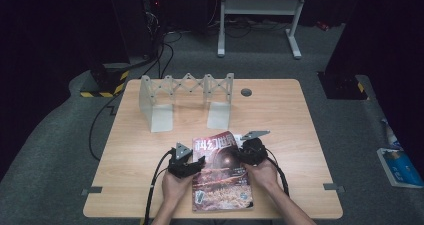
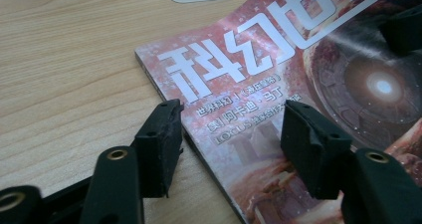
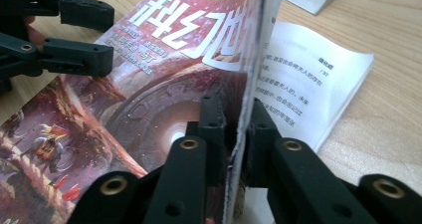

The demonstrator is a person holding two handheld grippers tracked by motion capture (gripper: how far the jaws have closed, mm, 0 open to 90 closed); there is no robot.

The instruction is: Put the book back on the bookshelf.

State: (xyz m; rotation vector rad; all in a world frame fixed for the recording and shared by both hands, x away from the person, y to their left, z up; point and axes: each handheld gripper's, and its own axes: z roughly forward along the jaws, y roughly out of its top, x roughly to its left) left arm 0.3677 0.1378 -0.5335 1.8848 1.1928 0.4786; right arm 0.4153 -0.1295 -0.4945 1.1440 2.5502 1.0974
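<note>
The bench (image 1: 280, 110) is light wood-grain laminate, with a grey grommet (image 1: 246, 92) toward its upper edge. A magazine (image 1: 220, 172) lies at lower centre of the high view, near the front edge. The right tongs (image 3: 238, 119) are closed tight on the cover's edge, which is lifted upright off the printed pages beneath. The left tongs (image 2: 231, 134) stand open, one jaw over the bench, the other over the cover, astride the spine edge and gripping nothing. A white folding rack (image 1: 187, 100) stands upper centre. Grey carpet surrounds the bench; the room behind is dark, with a white frame (image 1: 260, 15) and cables.
</note>
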